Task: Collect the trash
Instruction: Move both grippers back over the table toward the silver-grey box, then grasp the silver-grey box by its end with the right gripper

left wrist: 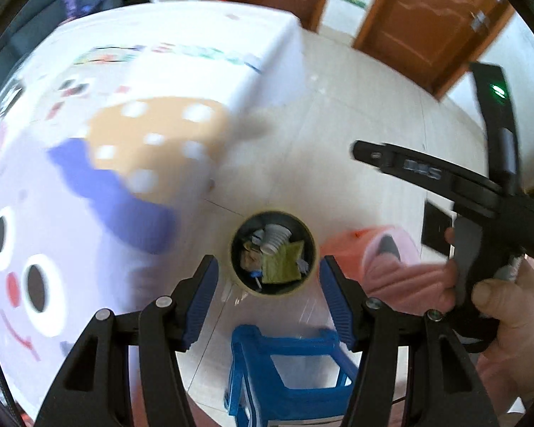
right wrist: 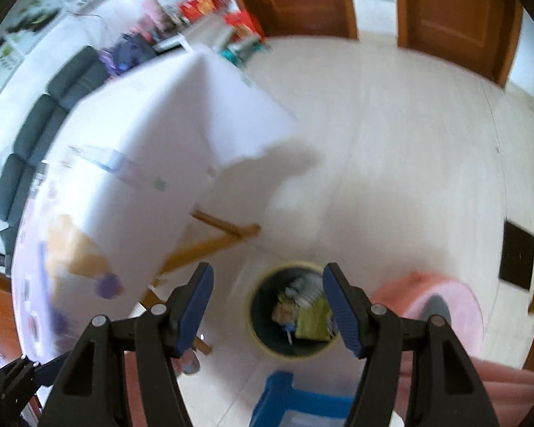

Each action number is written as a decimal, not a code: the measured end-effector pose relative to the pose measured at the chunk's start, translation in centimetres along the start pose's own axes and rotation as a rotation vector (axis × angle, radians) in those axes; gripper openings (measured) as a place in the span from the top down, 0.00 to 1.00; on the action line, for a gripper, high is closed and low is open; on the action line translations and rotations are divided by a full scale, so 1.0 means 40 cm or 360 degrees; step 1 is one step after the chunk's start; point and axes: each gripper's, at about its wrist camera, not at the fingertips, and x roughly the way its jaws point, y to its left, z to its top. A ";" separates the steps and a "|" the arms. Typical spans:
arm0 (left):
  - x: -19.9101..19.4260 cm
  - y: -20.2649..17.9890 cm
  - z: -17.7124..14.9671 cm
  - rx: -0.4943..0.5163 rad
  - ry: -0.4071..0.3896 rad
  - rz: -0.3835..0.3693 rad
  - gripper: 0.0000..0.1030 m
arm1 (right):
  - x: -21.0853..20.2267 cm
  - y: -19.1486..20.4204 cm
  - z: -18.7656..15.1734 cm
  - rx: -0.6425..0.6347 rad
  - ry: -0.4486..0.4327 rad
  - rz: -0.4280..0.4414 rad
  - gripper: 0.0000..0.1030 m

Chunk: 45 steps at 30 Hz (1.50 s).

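the pale tiled floor (right wrist: 391, 142) fills most of both views, with brown wooden doors (right wrist: 455, 10) along the far wall. a table under a white cartoon-printed tablecloth (left wrist: 181, 67) takes up the left side, its wooden legs (right wrist: 228, 229) showing in the right wrist view. a dark sofa (right wrist: 35, 142) sits beyond it against the wall. a pink slipper (right wrist: 441, 306) stands on the floor just right of the bin, and a blue plastic stool (left wrist: 284, 363) sits below, near the camera. the round trash bin (left wrist: 273, 252) with its yellowish rim stands on the floor between table and slipper; it holds the trash (left wrist: 281, 259): a yellow-green wrapper, a grey ridged piece and other scraps. the left gripper (left wrist: 268, 291) hangs above the bin with blue pads spread apart and nothing between them. the right gripper (right wrist: 267, 306) is likewise released and empty over the bin; in the left wrist view its black body is held in the right hand (left wrist: 498, 291).
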 end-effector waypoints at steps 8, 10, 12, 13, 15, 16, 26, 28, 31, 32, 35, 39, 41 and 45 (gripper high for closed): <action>-0.139 0.197 0.042 -0.0292 -0.0236 0.0091 0.44 | -0.088 0.182 0.074 -0.0215 -0.0181 0.0146 0.38; -0.168 0.243 0.054 -0.0352 -0.0288 0.0121 0.44 | -0.093 0.238 0.096 -0.0291 -0.0193 0.0187 0.38; -0.198 0.304 0.064 -0.0427 -0.0333 0.0145 0.44 | -0.092 0.307 0.115 -0.0380 -0.0201 0.0221 0.38; -0.205 0.331 0.070 -0.0456 -0.0349 0.0156 0.44 | -0.085 0.346 0.127 -0.0433 -0.0193 0.0241 0.38; -0.212 0.394 0.080 -0.0509 -0.0376 0.0191 0.44 | -0.067 0.420 0.144 -0.0520 -0.0159 0.0274 0.38; -0.217 0.427 0.085 -0.0535 -0.0388 0.0210 0.43 | -0.066 0.444 0.150 -0.0546 -0.0145 0.0286 0.38; -0.235 0.724 0.112 -0.0827 -0.0460 0.0397 0.43 | 0.057 0.780 0.234 -0.0884 -0.0028 0.0409 0.38; -0.229 0.785 0.118 -0.0892 -0.0465 0.0441 0.41 | 0.095 0.857 0.248 -0.0945 0.0003 0.0429 0.38; -0.217 0.861 0.132 -0.0964 -0.0462 0.0512 0.37 | 0.145 0.951 0.266 -0.1013 0.0044 0.0449 0.38; -0.213 0.884 0.137 -0.0985 -0.0457 0.0536 0.37 | 0.165 0.987 0.272 -0.1036 0.0051 0.0457 0.38; -0.203 0.948 0.154 -0.1056 -0.0457 0.0572 0.33 | 0.227 1.075 0.289 -0.1053 0.0101 0.0475 0.38; -0.202 1.021 0.175 -0.1132 -0.0444 0.0642 0.21 | 0.318 1.168 0.305 -0.1048 0.0193 0.0475 0.37; -0.197 1.057 0.189 -0.1161 -0.0445 0.0673 0.20 | 0.361 1.203 0.309 -0.1034 0.0217 0.0469 0.36; -0.172 1.126 0.212 -0.1252 -0.0414 0.0714 0.18 | 0.417 1.268 0.308 -0.1098 0.0207 0.0459 0.29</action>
